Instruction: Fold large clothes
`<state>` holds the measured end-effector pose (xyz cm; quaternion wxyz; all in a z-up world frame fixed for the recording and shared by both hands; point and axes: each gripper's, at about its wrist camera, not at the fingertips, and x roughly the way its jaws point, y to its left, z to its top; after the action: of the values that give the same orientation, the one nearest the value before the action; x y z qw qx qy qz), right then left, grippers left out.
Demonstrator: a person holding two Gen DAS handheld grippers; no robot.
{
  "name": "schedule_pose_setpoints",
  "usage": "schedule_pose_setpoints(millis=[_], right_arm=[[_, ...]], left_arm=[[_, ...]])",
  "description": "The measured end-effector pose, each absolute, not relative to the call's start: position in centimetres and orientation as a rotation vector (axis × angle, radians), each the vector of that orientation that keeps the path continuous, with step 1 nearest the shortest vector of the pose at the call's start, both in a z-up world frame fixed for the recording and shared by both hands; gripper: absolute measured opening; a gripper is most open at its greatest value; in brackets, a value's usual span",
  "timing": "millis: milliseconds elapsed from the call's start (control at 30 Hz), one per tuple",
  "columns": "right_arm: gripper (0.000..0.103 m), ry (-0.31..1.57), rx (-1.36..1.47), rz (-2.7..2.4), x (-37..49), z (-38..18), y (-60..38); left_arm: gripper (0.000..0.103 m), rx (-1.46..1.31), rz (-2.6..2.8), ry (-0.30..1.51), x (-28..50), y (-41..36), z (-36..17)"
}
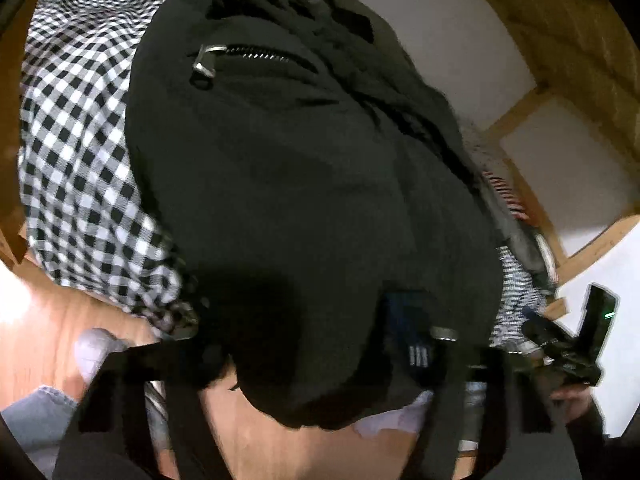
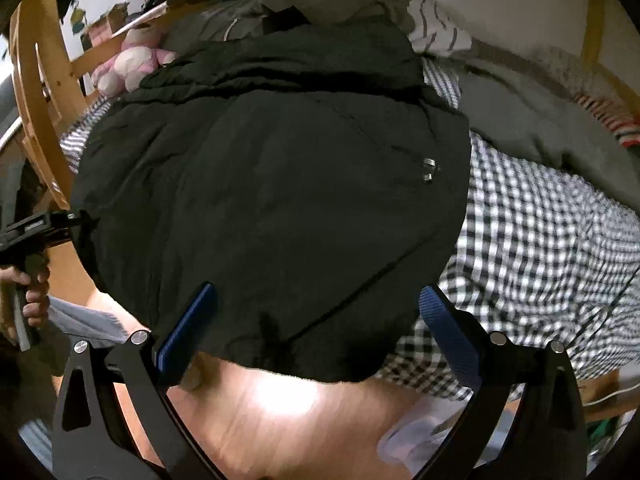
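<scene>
A black jacket (image 2: pixel 260 184) lies spread on the checked bedsheet (image 2: pixel 540 240), its hem hanging over the bed's edge above the wooden floor (image 2: pixel 280 420), where the right tongs (image 2: pixel 316 316) stand wide around the hem and the left tongs (image 1: pixel 320 360) grip its corner.

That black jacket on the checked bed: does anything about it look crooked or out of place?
Yes. The black jacket lies rumpled and askew on the checked sheet, its lower edge hanging off the bed over the wooden floor. No damage shows.
</scene>
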<state>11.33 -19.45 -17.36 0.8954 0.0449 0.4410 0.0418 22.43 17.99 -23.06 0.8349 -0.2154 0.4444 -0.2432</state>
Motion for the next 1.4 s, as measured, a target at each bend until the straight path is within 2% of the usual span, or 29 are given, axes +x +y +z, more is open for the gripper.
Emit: schedule_pose_setpoints(millis=[133, 233, 467, 733, 767, 800, 967, 1033, 1067, 1100, 1133, 1200, 1233, 1267, 1300, 1333, 1367, 1400], right_arm=[[0.099, 0.933, 0.164, 0.158, 10.0, -17.7, -21.9], [0.099, 0.949, 0.223, 0.192, 8.8, -17.9, -24.1], [0.099, 0.983, 0.414, 0.317, 9.7, -19.8, -25.4], [0.097, 1.103, 0.746, 0.414, 13.7, -25.5, -27.1], [0.092, 1.103, 0.747, 0.422, 14.0, -25.8, -27.1], [0.082, 1.103, 0.737, 0.44, 14.6, -26.0, -26.8], [0.077, 1.13, 0.704, 0.468, 16.7, -27.5, -25.8], [0.059, 1.108, 0.705, 0.489, 17.0, -27.4, -25.9], [0.043, 1.084, 0.71, 0.502, 17.1, -27.0, -26.0], [0.034, 1.045, 0.743, 0.54, 16.9, -26.4, -26.4], [0.031, 0.97, 0.804, 0.621, 16.6, -25.5, -26.9], [0.031, 0.844, 0.909, 0.754, 16.3, -23.9, -27.9], [0.032, 0.839, 0.9, 0.739, 16.5, -23.4, -28.1], [0.04, 0.87, 0.857, 0.692, 16.8, -23.4, -27.9], [0.061, 0.943, 0.775, 0.614, 17.3, -23.9, -27.4], [0.075, 1.011, 0.733, 0.568, 17.8, -25.1, -26.7], [0.083, 1.055, 0.743, 0.547, 18.2, -26.6, -26.0], [0.078, 1.069, 0.77, 0.576, 18.5, -27.4, -25.5]], left_arm=[[0.033, -0.47, -0.544, 0.97, 22.9, 17.5, -21.8], [0.027, -0.529, -0.581, 0.968, 23.3, 17.7, -20.3], [0.022, -0.518, -0.615, 0.924, 24.5, 16.0, -15.9], [0.021, -0.498, -0.581, 0.944, 25.5, 16.3, -14.7], [0.021, -0.492, -0.579, 0.948, 25.6, 16.6, -14.5], [0.021, -0.487, -0.576, 0.954, 25.6, 16.5, -14.6], [0.021, -0.434, -0.545, 0.997, 25.7, 16.7, -15.5], [0.021, -0.399, -0.509, 1.027, 25.6, 16.9, -16.4], [0.021, -0.382, -0.489, 1.047, 25.5, 17.0, -17.0], [0.023, -0.361, -0.465, 1.069, 25.4, 17.2, -17.8], [0.027, -0.346, -0.448, 1.082, 25.4, 17.3, -18.3], [0.034, -0.326, -0.433, 1.101, 25.3, 17.4, -19.5], [0.04, -0.313, -0.421, 1.098, 25.2, 17.5, -19.9], [0.043, -0.303, -0.41, 1.091, 25.1, 17.4, -20.2], [0.052, -0.291, -0.4, 1.088, 25.1, 17.3, -20.5], [0.064, -0.278, -0.391, 1.092, 25.2, 17.2, -20.8], [0.07, -0.26, -0.379, 1.095, 25.3, 17.0, -21.0], [0.081, -0.246, -0.368, 1.094, 25.3, 16.7, -21.3]])
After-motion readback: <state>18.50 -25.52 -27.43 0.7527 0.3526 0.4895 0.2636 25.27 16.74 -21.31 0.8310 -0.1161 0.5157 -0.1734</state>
